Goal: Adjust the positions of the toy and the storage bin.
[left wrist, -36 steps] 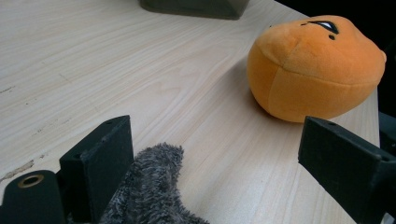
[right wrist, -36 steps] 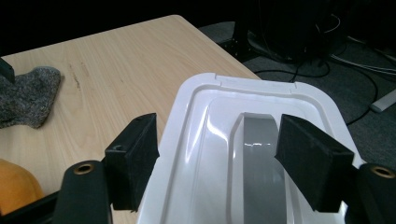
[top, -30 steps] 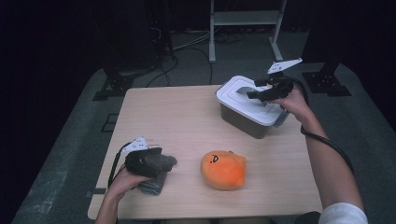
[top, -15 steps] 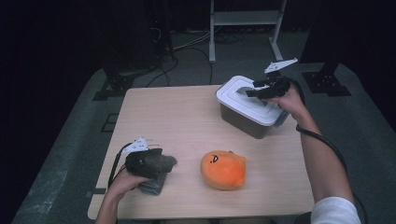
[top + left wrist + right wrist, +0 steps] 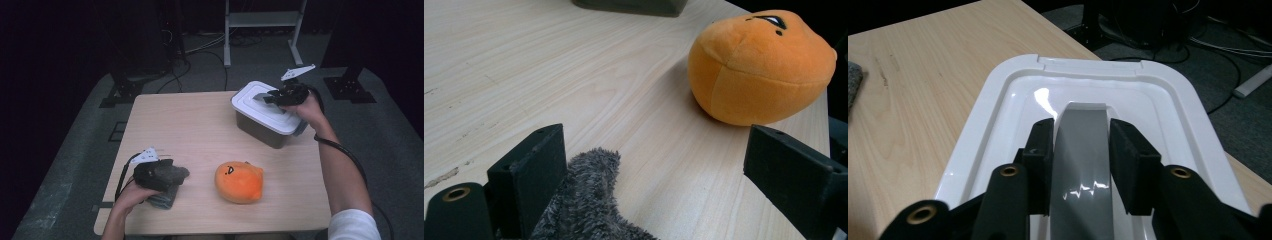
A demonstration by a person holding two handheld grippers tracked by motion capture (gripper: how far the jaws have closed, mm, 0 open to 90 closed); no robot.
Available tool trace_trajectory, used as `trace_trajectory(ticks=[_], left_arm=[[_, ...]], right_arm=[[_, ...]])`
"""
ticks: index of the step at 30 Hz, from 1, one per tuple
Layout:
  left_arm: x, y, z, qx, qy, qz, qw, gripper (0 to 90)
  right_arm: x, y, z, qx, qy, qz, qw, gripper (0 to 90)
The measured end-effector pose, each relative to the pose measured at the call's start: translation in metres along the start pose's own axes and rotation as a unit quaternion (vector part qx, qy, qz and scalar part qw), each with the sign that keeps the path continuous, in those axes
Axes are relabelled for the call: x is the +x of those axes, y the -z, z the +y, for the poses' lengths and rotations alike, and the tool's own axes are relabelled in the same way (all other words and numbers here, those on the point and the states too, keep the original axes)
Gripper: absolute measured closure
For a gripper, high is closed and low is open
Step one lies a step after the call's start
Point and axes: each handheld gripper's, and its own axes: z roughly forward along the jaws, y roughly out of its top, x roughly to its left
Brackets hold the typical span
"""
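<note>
- My right gripper has its jaws clamped on the grey handle of the white lid; the lid is still on the box, at the far right of the tabletop; I judge lifting is left.
- The handle's long axis runs along my jaws, toward the lid's far edge.
- My left gripper has jaws apart over a grey furry cloth, near the orange plush.

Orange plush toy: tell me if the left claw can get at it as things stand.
Probably yes. The left claw is open with bare table between it and the orange plush toy, though a grey furry cloth lies between its jaws and may need clearing first.
</note>
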Motion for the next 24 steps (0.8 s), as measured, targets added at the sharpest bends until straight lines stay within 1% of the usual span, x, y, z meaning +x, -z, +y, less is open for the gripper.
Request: trace_trajectory(ticks=[3,5,7,9,18,20,24], left_arm=[[0.0,0.0,-0.001,0.002,0.0,0.0,1.0,9.4],[0.0,0.0,-0.001,0.003,0.001,0.0,1.0,9.4],[0.0,-0.001,-0.001,0.005,0.001,0.001,1.0,9.4],[0.0,-0.001,-0.001,0.006,0.0,0.001,1.0,9.4],[-0.001,-0.001,-0.001,0.006,-0.001,0.001,1.0,9.4],[-0.002,-0.001,-0.001,0.006,-0.003,0.001,1.0,9.4],[-0.002,0.0,0.0,0.004,-0.004,0.001,1.0,9.4]], right_arm=[[-0.001,0.0,0.0,0.0,-0.005,0.002,1.0,63.1],[0.001,0.0,0.0,0.001,-0.001,-0.003,1.0,63.8],[0.002,0.0,0.001,0.002,-0.007,0.003,1.0,64.7],[0.003,0.001,0.001,0.005,-0.002,0.008,1.0,65.5],[0.014,0.0,0.002,0.009,0.013,0.041,0.999,65.6],[0.019,-0.001,0.003,0.009,0.021,0.055,0.9982,65.6],[0.029,-0.003,0.005,0.012,0.034,0.073,0.9966,65.6]])
